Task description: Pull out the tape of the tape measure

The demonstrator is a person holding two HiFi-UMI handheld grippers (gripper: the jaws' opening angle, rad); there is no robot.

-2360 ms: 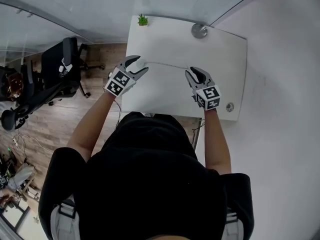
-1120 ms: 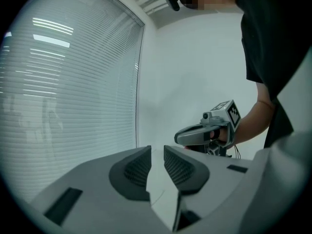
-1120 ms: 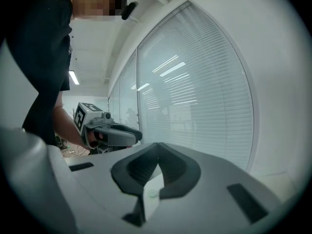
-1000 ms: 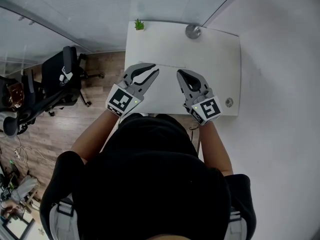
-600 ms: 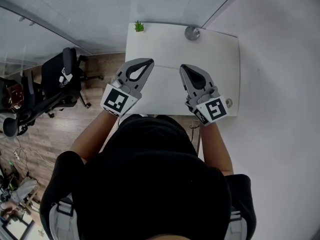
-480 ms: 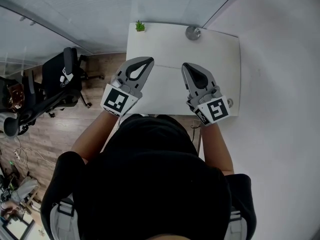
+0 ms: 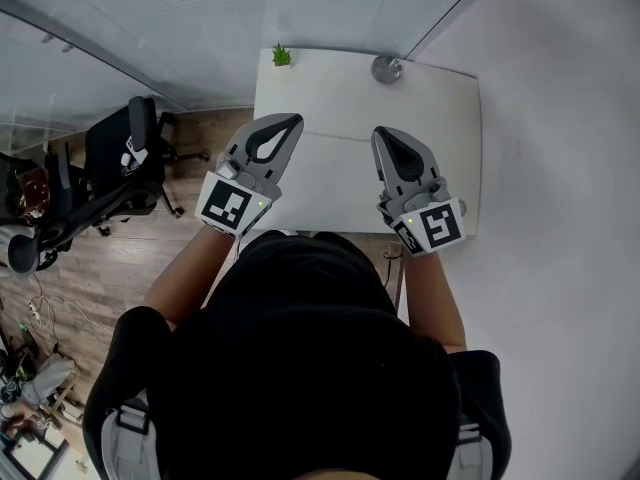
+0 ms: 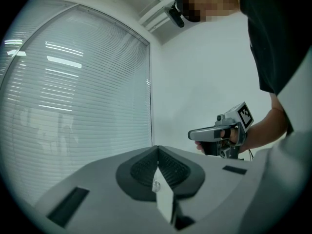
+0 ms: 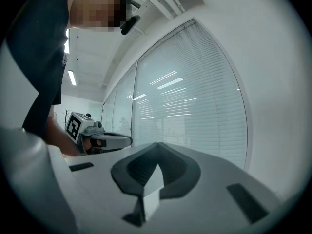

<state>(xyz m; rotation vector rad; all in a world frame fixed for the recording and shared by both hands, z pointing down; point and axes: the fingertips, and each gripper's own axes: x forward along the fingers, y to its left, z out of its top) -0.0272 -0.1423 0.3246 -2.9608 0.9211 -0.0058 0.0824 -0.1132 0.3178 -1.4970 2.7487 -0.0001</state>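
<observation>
**Head view.** The white rectangular counter (image 7: 430, 118) carries a small green potted plant (image 7: 282, 56) at its far left corner and a round silver disc (image 7: 386, 68) at its far edge. A thin dark strip (image 7: 340, 136) runs flat across the top. I take it for the pulled-out tape of the tape measure, but I cannot make out its case. The left grey tongs (image 7: 292, 121) and the right grey tongs (image 7: 385, 134) hang above the counter, one near each end of the strip, and touch nothing.

**Left gripper view.** The left grey tongs (image 8: 157, 150) are clenched, pad against pad, with nothing between them. They point level toward the slatted window blinds (image 8: 73, 106). The other tool shows off to the right, in the person's hand.

**Right gripper view.** The right grey tongs (image 9: 157, 146) are likewise clenched on nothing and aimed level at the blinds.

**The step in hand.** The tape looks already drawn, so the step seems to be coming away cleanly. Both tools should stay high and clear of the strip so that nothing snags it. If more length is wanted:
- Steady the case with the left tool.
- Open the right tool over the free end and grip it there.
- Draw straight along the counter, slowly, to avoid a kink or a snap-back.
</observation>
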